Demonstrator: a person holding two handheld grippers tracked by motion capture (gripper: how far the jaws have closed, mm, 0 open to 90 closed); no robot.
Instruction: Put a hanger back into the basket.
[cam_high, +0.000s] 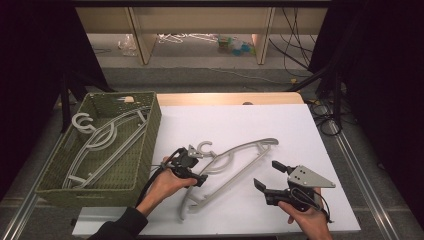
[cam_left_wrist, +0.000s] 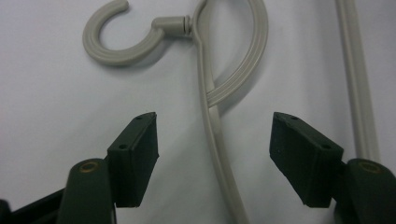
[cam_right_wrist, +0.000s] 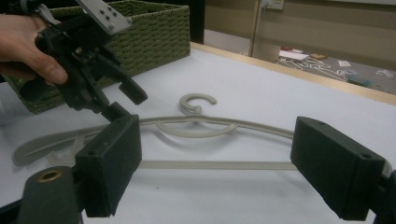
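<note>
My white counter (cam_high: 300, 130) was evenly lit from above; its surroundings stayed dark, shadows soft, close-ups slightly blurred.

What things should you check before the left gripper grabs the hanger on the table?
1. Left gripper open, arm of the hanger between its jaws, pads not touching it: ok.
2. Hanger lies flat on the white table: ok.
3. Right gripper open and off the hanger: ok.
4. Green basket beside it, already holding another hanger; room for one more: cannot tell.
5. Hook free, nothing caught on it: ok.
</note>
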